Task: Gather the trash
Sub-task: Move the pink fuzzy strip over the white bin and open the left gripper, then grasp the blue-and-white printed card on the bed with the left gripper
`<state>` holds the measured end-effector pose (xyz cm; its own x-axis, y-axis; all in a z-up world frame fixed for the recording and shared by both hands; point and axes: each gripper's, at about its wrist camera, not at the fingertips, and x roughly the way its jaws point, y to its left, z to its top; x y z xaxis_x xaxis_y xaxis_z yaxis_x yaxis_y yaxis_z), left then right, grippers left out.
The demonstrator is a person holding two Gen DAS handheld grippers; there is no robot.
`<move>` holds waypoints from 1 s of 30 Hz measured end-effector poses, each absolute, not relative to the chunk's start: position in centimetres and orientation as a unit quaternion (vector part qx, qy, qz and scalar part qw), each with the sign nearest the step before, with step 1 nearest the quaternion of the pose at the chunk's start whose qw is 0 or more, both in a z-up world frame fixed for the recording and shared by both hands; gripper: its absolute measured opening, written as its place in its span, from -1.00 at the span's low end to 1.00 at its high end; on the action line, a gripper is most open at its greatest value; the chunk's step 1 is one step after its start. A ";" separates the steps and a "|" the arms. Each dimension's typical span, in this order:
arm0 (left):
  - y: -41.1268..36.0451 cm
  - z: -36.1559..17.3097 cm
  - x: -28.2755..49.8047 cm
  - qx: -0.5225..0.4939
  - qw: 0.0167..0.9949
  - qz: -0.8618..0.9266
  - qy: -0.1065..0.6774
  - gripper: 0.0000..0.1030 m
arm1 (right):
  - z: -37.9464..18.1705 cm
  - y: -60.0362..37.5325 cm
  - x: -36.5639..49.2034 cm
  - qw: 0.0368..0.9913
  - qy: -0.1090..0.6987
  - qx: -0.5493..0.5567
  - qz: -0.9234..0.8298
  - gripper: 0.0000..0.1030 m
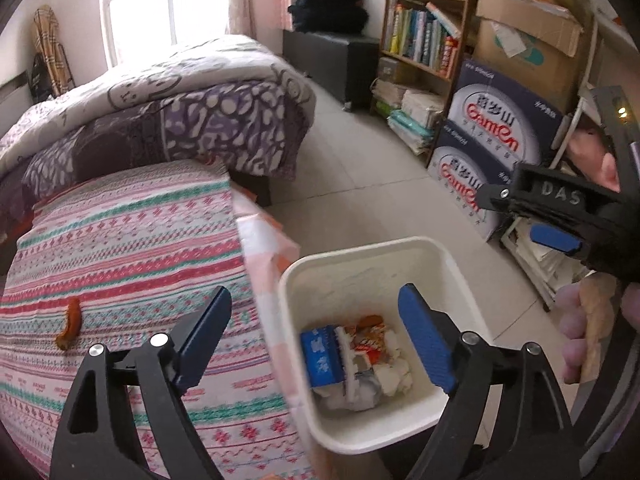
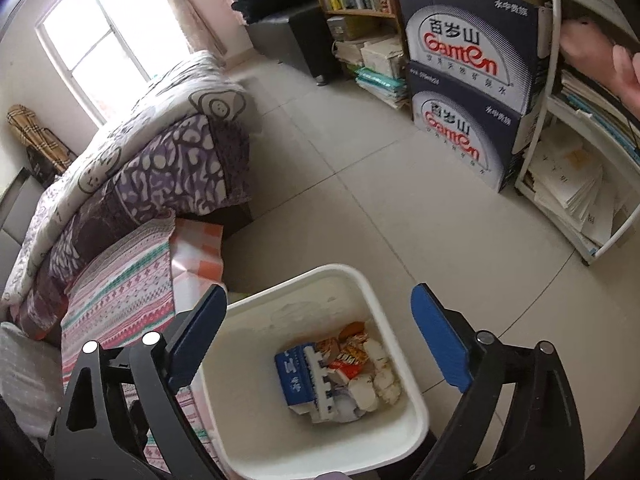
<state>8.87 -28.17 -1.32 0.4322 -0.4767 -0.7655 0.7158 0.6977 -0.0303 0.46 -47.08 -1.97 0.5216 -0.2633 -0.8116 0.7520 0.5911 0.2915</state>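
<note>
Left wrist view: left gripper (image 1: 316, 340) and right gripper (image 2: 320, 340) hang released over the white bin (image 1: 360, 256) holding trash (image 1: 356, 360). Next, likely, the orange scrap (image 1: 71, 322) on the bed.

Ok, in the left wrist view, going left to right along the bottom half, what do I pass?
Orange scrap on the striped cloth → left gripper's left finger → white bin with the blue carton and wrappers → left gripper's right finger → the person's hand.
</note>
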 end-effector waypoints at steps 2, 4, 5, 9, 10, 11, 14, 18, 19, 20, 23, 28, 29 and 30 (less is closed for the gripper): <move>-27.5 -1.8 9.3 0.161 0.831 -0.348 0.402 0.64 | -2.1 -46.6 1.0 0.809 0.381 0.326 -0.306 0.78; -26.7 -2.5 9.8 0.177 0.829 -0.335 0.410 0.67 | -2.4 -45.8 1.8 0.809 0.390 0.325 -0.295 0.80; -26.4 -2.9 10.0 0.186 0.827 -0.330 0.415 0.67 | -2.5 -45.4 2.2 0.809 0.394 0.324 -0.291 0.81; -24.7 -4.7 11.2 0.225 0.820 -0.300 0.433 0.68 | -2.8 -43.9 3.5 0.810 0.406 0.323 -0.272 0.82; -24.1 -5.2 11.6 0.234 0.817 -0.292 0.439 0.68 | -2.8 -43.3 4.1 0.811 0.411 0.322 -0.265 0.82; -23.4 -5.7 12.1 0.244 0.814 -0.283 0.445 0.68 | -2.9 -43.0 4.3 0.811 0.413 0.320 -0.261 0.83; -21.5 -6.8 13.5 0.272 0.807 -0.259 0.456 0.68 | -3.1 -41.5 5.6 0.813 0.425 0.312 -0.246 0.83; -18.4 -7.8 15.8 0.293 0.790 -0.242 0.481 0.68 | -3.4 -40.0 6.9 0.814 0.436 0.306 -0.231 0.83; -17.9 -8.1 16.4 0.296 0.783 -0.241 0.491 0.68 | -3.4 -39.6 7.2 0.815 0.438 0.304 -0.227 0.83; -16.9 -8.6 17.1 0.300 0.774 -0.238 0.505 0.68 | -3.5 -39.1 7.7 0.815 0.442 0.302 -0.223 0.83; -14.9 -10.1 18.4 0.304 0.754 -0.235 0.532 0.68 | -3.8 -38.0 8.7 0.814 0.450 0.297 -0.215 0.84; -12.6 -11.8 19.4 0.321 0.742 -0.227 0.543 0.68 | -4.5 -36.3 10.2 0.812 0.463 0.292 -0.203 0.84; -12.3 -12.1 19.5 0.321 0.741 -0.226 0.545 0.68 | -4.7 -35.9 10.5 0.811 0.467 0.289 -0.200 0.84; -11.9 -12.3 19.7 0.320 0.741 -0.225 0.546 0.68 | -4.8 -35.5 10.9 0.811 0.469 0.287 -0.198 0.84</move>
<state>19.67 -11.89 -12.32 0.3023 0.0150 -0.9531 0.6829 0.6942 0.2275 10.86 -35.49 -4.84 0.4804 -0.0523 -0.8755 0.5916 0.7563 0.2794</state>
